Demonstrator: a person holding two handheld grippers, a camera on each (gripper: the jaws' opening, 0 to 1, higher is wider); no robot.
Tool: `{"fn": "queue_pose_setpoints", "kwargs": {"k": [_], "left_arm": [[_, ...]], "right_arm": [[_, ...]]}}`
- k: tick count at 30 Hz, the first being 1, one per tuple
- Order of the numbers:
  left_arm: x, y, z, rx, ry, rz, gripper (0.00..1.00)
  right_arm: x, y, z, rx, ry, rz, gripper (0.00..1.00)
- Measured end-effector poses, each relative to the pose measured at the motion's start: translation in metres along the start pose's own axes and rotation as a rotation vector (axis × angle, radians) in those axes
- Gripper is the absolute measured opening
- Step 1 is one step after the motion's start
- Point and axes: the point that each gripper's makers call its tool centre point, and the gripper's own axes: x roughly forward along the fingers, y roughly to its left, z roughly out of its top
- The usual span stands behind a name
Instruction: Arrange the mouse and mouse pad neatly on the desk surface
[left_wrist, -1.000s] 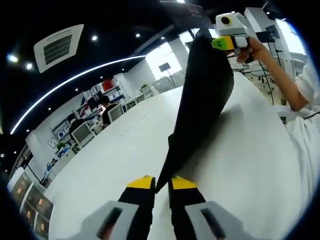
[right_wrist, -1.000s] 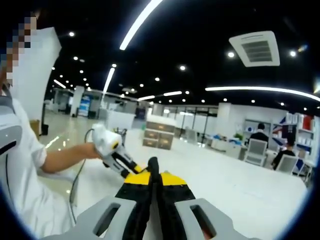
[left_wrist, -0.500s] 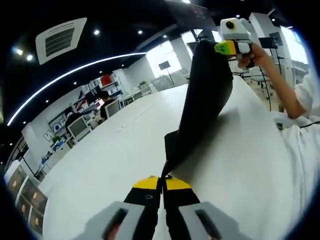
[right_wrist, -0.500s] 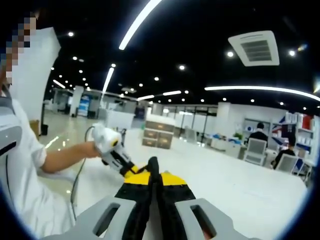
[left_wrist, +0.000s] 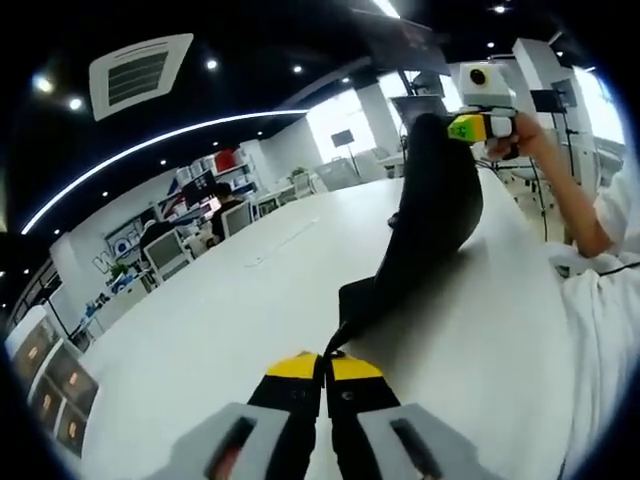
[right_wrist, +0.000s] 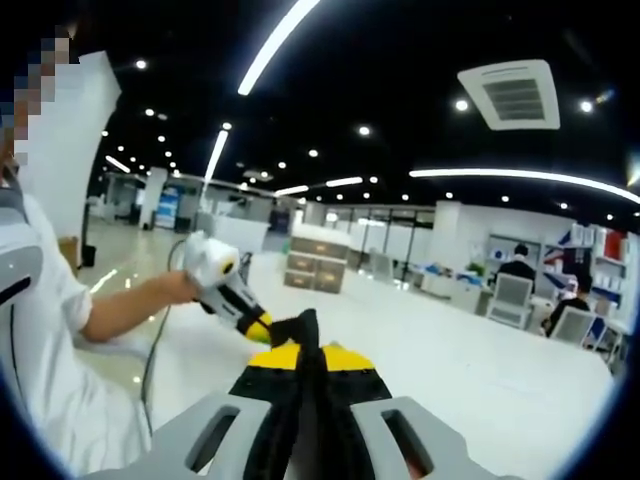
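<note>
A black mouse pad (left_wrist: 430, 220) hangs stretched between both grippers above the white desk (left_wrist: 200, 330), sagging so its lower part rests near the surface. My left gripper (left_wrist: 326, 362) is shut on the pad's near corner. Far up on the right, my right gripper (left_wrist: 468, 126), held in a person's hand, pinches the opposite edge. In the right gripper view the pad (right_wrist: 305, 328) shows edge-on as a thin black strip rising between the shut jaws of my right gripper (right_wrist: 305, 350). The left gripper (right_wrist: 258, 326) meets the strip from the left.
A person's forearm and white shirt (left_wrist: 600, 300) border the desk on the right. The desk's edge runs along the left (left_wrist: 90, 370). Office chairs and seated people (left_wrist: 225, 205) lie beyond it, and a drawer unit (right_wrist: 320, 265) stands far off.
The pad has come down from a steep, raised hang to a lower sag over the desk. In the right gripper view the left gripper has risen slightly.
</note>
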Motion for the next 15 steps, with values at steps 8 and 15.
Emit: {"fn": "queue_pose_setpoints", "kwargs": {"k": [8, 15], "left_arm": [[-0.012, 0.011, 0.013, -0.044, -0.050, 0.027, 0.03], [-0.025, 0.014, 0.029, -0.064, -0.097, 0.048, 0.03]], "right_arm": [[-0.001, 0.000, -0.007, 0.009, 0.035, 0.002, 0.08], [-0.001, 0.000, -0.009, 0.019, 0.044, 0.003, 0.15]]}}
